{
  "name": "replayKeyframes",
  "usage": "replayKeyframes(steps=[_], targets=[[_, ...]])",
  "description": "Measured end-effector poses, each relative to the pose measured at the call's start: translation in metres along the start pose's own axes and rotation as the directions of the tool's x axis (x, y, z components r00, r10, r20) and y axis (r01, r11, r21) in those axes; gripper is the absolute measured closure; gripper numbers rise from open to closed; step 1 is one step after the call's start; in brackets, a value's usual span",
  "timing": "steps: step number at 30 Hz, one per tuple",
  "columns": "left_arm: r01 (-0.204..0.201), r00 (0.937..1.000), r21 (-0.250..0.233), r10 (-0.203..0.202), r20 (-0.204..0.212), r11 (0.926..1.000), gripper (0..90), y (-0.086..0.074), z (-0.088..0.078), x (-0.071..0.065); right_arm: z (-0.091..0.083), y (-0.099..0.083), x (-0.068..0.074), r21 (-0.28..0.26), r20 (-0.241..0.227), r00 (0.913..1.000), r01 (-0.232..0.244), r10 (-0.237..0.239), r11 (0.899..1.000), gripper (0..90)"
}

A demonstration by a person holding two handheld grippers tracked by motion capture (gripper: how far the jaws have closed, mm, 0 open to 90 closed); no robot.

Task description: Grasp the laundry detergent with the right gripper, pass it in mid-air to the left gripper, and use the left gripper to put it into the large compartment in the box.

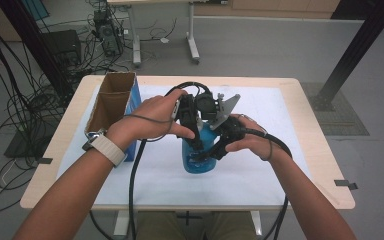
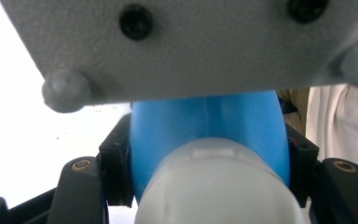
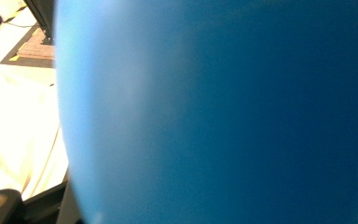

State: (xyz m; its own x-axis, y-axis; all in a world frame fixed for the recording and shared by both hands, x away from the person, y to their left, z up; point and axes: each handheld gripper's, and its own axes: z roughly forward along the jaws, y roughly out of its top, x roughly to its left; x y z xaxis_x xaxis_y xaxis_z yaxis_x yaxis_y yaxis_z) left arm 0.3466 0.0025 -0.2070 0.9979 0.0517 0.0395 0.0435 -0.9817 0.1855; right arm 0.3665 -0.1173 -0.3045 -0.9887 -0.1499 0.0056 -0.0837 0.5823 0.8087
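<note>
blue bottle (image 1: 198, 160) upright at mid-table, clamped at the neck by left gripper (image 1: 194, 142), at the body by right gripper (image 1: 215, 150); probably light, smooth, slippery plastic; best gripped below the white cap (image 2: 219, 186)

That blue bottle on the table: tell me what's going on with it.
A person is working on the blue bottle with a gripper in each hand, over the white sheet on the table. The left gripper is shut on the bottle near its white cap. The right gripper is pressed up close against the bottle's body. An open cardboard box stands at the left.
</note>
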Motion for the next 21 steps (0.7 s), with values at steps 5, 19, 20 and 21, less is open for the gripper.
replayKeyframes(steps=[5,19,20,21], targets=[[0.000,1.0000,0.005,0.000,-0.008,1.0000,37.4,0.000,0.000,-0.001,0.001,0.000,0.001,0.010,-0.001,1.0000,0.004,-0.004,1.000,34.7],[0.061,0.9979,0.017,-0.060,-0.024,0.9980,37.4,-0.008,-0.004,0.005,-0.036,-0.033,0.001,0.029,0.122,0.9804,-0.159,0.155,0.987,9.1],[0.071,0.9972,0.017,-0.071,-0.023,0.9973,37.4,-0.008,-0.004,0.006,-0.039,-0.033,0.001,0.032,0.128,0.9793,-0.162,0.157,0.986,9.1],[0.075,0.9969,0.018,-0.075,-0.023,0.9970,37.4,-0.008,-0.004,0.007,-0.044,-0.034,0.002,0.036,0.135,0.9781,-0.164,0.158,0.986,9.1]])
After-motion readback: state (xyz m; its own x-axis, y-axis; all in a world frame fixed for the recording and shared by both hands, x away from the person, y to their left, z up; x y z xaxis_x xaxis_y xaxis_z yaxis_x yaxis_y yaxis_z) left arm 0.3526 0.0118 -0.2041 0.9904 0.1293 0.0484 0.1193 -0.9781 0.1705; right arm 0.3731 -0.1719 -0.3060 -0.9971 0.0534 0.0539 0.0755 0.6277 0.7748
